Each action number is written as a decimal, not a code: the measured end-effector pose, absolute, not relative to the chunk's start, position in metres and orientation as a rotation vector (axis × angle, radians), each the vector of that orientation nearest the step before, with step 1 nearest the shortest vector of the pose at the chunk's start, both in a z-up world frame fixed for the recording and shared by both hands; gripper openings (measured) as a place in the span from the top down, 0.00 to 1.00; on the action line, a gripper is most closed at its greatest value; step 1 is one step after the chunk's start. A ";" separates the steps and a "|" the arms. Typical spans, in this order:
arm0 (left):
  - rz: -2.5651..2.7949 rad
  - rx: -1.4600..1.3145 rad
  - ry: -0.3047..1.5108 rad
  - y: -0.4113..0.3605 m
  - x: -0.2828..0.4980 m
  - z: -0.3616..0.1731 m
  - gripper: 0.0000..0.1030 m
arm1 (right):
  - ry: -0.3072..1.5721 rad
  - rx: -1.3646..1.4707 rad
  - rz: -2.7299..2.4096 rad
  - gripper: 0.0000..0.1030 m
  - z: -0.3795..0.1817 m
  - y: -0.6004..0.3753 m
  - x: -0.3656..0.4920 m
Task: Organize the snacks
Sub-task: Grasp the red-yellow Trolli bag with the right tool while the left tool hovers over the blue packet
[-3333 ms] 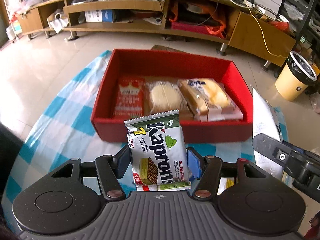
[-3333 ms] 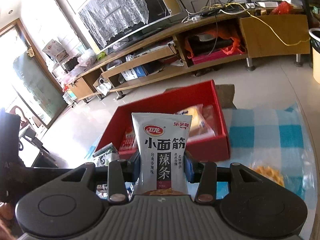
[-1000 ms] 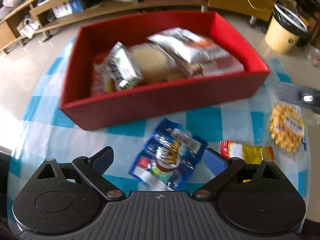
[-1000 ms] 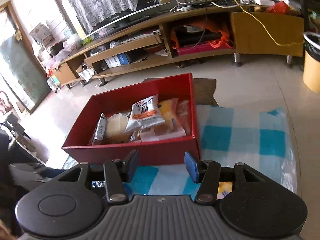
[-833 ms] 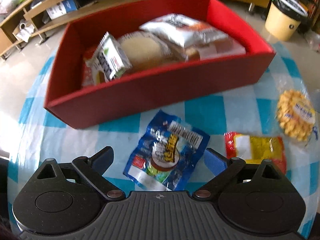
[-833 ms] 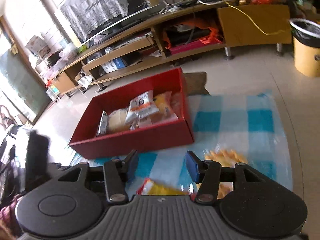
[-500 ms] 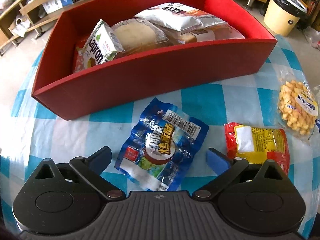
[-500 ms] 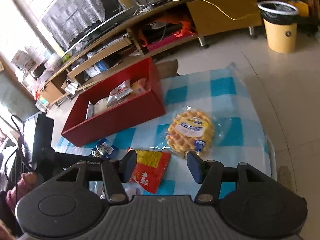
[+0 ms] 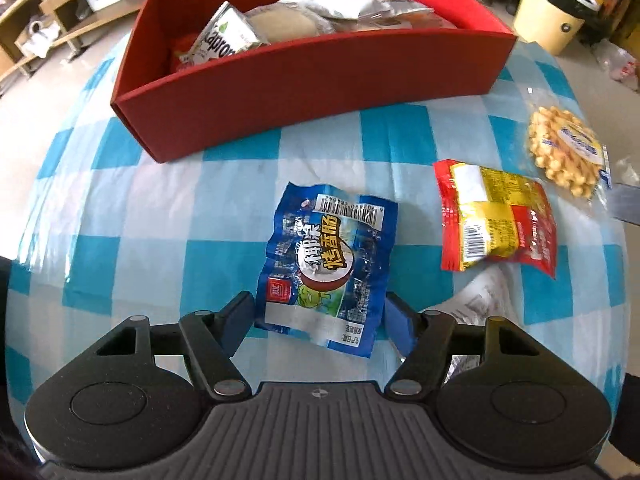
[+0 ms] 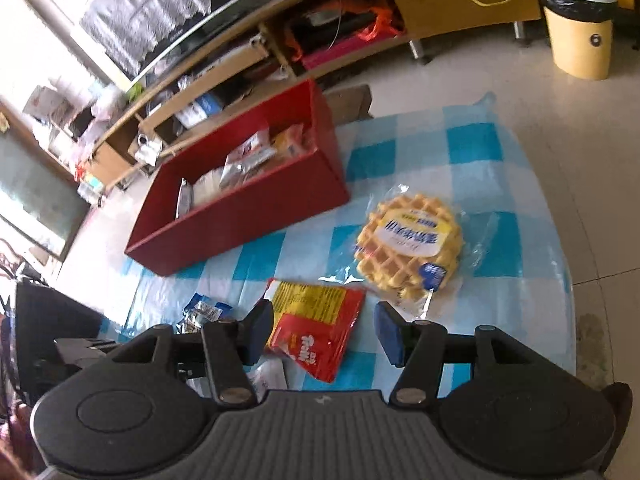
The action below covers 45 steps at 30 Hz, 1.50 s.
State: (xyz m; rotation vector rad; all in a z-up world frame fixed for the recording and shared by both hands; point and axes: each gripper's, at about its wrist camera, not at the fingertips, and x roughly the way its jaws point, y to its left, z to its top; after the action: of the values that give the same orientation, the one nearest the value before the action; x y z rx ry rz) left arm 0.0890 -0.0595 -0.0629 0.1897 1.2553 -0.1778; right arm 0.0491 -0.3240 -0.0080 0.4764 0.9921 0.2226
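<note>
With both grippers' fingers wide and empty, the left gripper (image 9: 320, 314) straddles the blue packet (image 9: 326, 264) lying flat just before the red box (image 9: 304, 76), so closing may only crumple its slack film.

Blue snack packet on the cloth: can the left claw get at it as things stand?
Probably yes. The left claw is open, its fingers either side of the blue snack packet's near end, which lies flat with nothing on it.

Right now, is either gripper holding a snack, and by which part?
Neither. The left gripper is open around the blue packet; the right gripper is open.
</note>
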 end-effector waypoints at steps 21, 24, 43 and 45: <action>-0.136 0.040 1.273 -0.023 0.097 -0.056 0.24 | 1.063 0.368 0.339 0.42 -0.019 -0.294 0.088; -0.147 0.013 1.272 -0.014 0.093 -0.053 0.24 | 1.057 0.238 0.413 0.42 -0.020 -0.274 0.094; -0.125 0.024 1.283 -0.013 0.093 -0.061 0.18 | 1.183 0.274 0.411 0.39 -0.046 -0.265 0.089; -0.101 0.057 1.267 -0.018 0.094 -0.064 0.13 | 1.172 0.219 0.411 0.39 -0.045 -0.251 0.090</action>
State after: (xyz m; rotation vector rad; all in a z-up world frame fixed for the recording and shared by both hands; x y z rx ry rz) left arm 0.0935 -0.0179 -0.0636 0.0573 1.2675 -0.1010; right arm 0.0901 -0.2509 -0.0445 0.2188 1.1715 0.4115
